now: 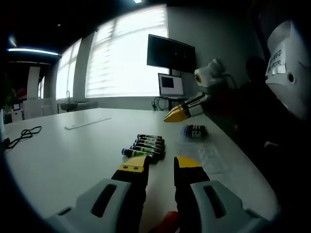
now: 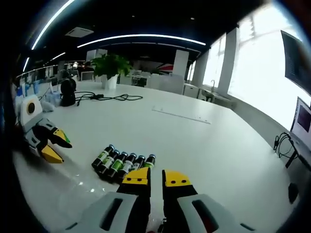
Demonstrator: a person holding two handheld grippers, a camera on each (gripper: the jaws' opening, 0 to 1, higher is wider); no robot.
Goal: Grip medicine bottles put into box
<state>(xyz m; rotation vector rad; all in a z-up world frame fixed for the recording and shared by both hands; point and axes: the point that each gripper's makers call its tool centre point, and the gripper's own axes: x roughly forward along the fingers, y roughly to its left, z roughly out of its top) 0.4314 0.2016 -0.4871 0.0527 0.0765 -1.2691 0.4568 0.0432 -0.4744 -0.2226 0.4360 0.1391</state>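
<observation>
White table [image 1: 63, 160] carries everything; the bottles [image 1: 144, 145] are the landmark: a row of small dark vials w/ green labels, lying flat side by side. Clear plastic box [image 1: 206, 158] sits just beside the row on the far side from the window, w/ a small dark item [image 1: 195, 130] near it, beyond the row. Cable [image 1: 22, 135] lies well apart from the row, toward the table edge.

Left gripper [image 1: 160, 164] hovers just short of the row, jaws apart w/ a gap, nothing held. Right gripper [image 2: 156, 178] likewise close above the row's end, jaws nearly together, a slim gap, empty.

Step, as I judge it: approach, pre-grasp, no vial picked yet. Next move prob. needs one gripper to drop onto an end vial, straddle it across its width, close, lift clear w/o rolling its neighbours, then carry to the box.
</observation>
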